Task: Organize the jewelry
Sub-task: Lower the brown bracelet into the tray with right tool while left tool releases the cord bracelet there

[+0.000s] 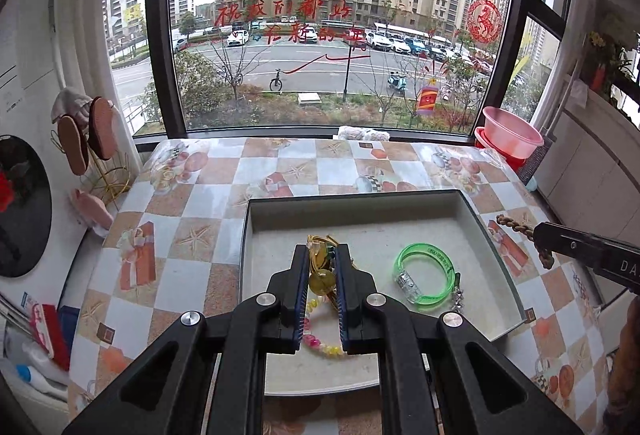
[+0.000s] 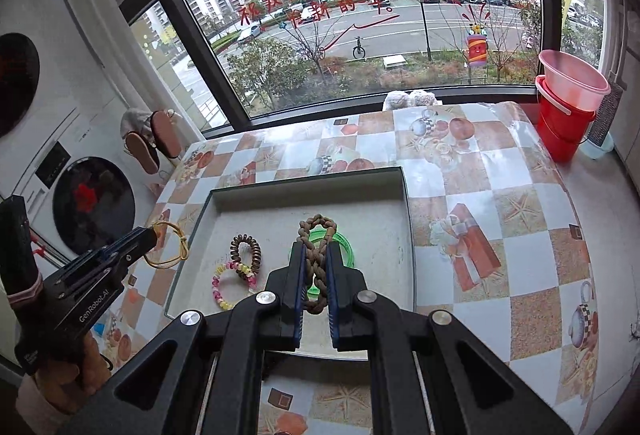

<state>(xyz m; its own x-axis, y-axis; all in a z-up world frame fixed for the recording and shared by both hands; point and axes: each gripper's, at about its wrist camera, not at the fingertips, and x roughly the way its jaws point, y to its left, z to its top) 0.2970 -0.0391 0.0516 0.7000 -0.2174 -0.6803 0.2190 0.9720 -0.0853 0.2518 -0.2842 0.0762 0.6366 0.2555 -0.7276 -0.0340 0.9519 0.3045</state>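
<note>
Three pieces are seen lying in the grey tray (image 2: 406, 219) on the tabletop (image 2: 500, 195): a green bangle (image 1: 426, 277), a pastel bead bracelet (image 2: 230, 285) and a brown coil tie (image 2: 245, 253). Two more are held above it, so the sorting is judged partly done, these two not yet set down. The left tongs (image 1: 323, 255) are closed on a gold cord bracelet with an amber bead (image 1: 320, 281); the right tongs (image 2: 316, 255) are clamped on a braided brown bracelet (image 2: 316, 247). The coil tie and the cord's full loop are shown only in the right view; the bangle's clear clasp and the small chain beside it only in the left
</note>
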